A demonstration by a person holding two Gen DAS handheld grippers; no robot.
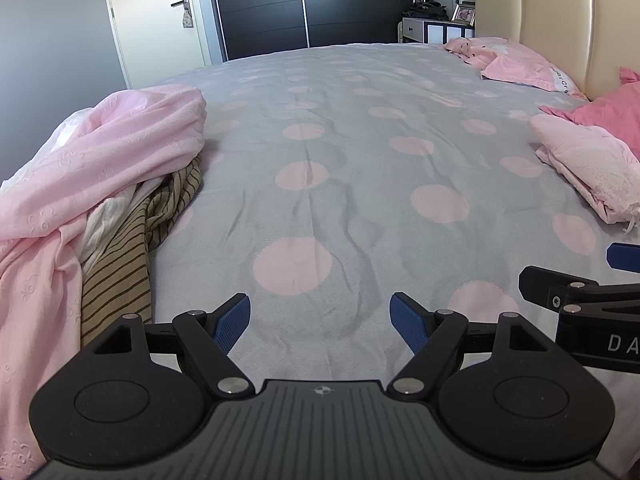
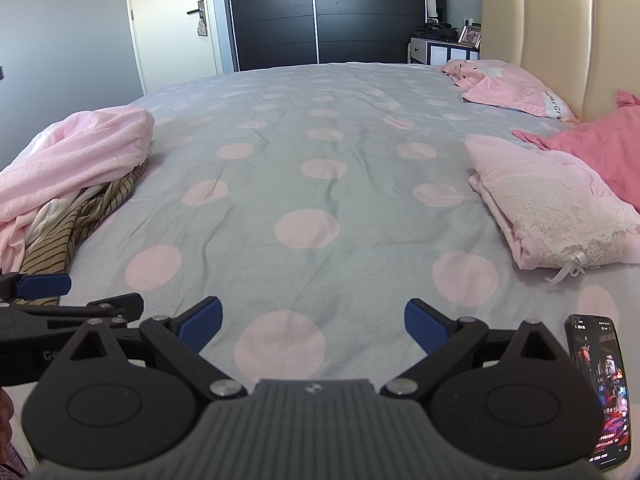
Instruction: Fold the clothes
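Your left hand-held gripper (image 1: 320, 320) and right hand-held gripper (image 2: 313, 322) hung wide open, empty, over the bed (image 1: 360, 128). Unfolded pile (image 1: 100, 148) lay at 10 o'clock, folded garment (image 2: 548, 200) at 2. Judgement: take one top layer only.

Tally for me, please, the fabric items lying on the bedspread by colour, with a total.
Pale pink: 4, namely the crumpled sheet, folded lace-trimmed garment, lettered pillow and far crumpled piece.
Deep pink: 1, the cushion.
Brown striped: 1, the striped garment.
White: 1, the white cloth.
Total: 7
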